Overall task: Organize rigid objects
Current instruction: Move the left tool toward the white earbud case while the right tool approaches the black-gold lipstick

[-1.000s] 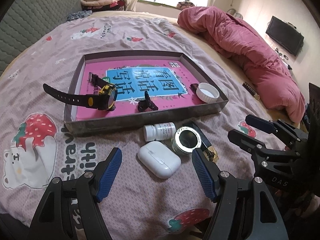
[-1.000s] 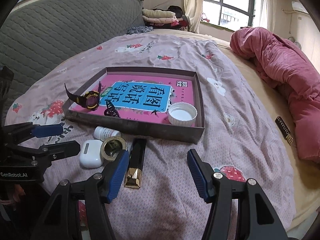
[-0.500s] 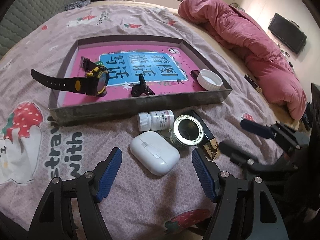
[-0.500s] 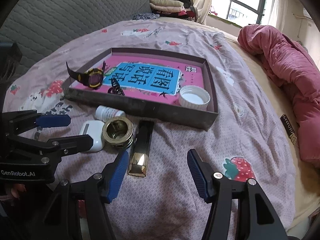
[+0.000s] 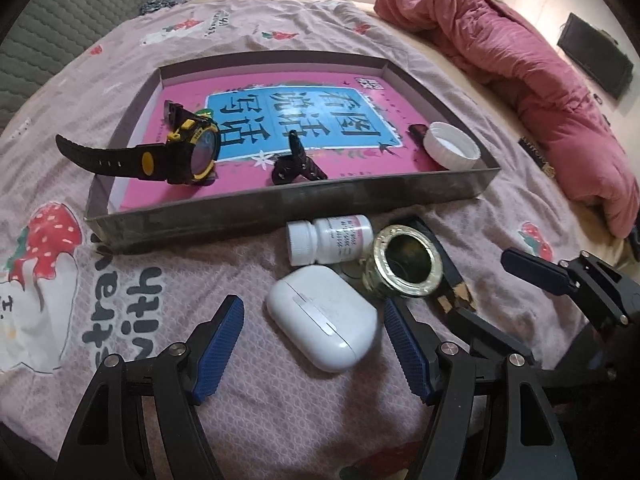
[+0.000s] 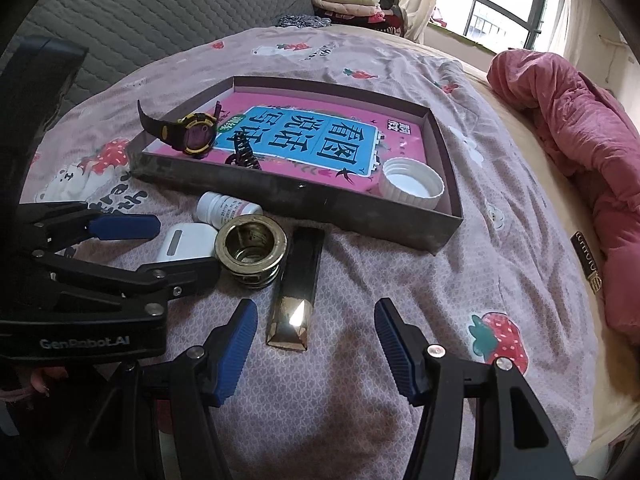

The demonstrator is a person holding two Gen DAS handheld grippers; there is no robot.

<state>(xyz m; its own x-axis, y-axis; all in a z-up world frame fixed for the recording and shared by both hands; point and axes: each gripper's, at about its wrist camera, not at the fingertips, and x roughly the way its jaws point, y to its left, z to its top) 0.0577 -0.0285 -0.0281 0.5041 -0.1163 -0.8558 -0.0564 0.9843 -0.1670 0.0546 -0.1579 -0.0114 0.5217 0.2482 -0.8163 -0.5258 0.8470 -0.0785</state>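
On the bed, a shallow grey tray [image 5: 280, 212] [image 6: 400, 224] with a pink book inside holds a black-and-yellow watch [image 5: 180, 152] [image 6: 192, 136], a black clip [image 5: 294, 162] [image 6: 244, 154] and a white cap [image 5: 452, 144] [image 6: 412, 184]. In front of it lie a white pill bottle [image 5: 328, 238] [image 6: 224, 210], a white earbud case [image 5: 322, 318] [image 6: 186, 242], a brass ring [image 5: 406, 266] [image 6: 250, 248] and a black-and-gold bar [image 6: 298, 290] [image 5: 452, 280]. My left gripper [image 5: 312, 344] is open, its fingers on either side of the earbud case without touching. My right gripper [image 6: 314, 340] is open just before the bar's gold end.
A crumpled pink duvet [image 5: 520, 60] [image 6: 580, 140] lies at the right of the bed. A grey padded headboard [image 6: 160, 12] and folded clothes [image 6: 344, 0] stand at the back. A small dark label [image 6: 588, 264] lies near the duvet. A wall screen [image 5: 596, 58] hangs at the far right.
Both grippers have sunk and come closer to the loose objects. The earbud case now sits between the left fingers, and the bar lies nearer the right fingers. Jaws stayed open.
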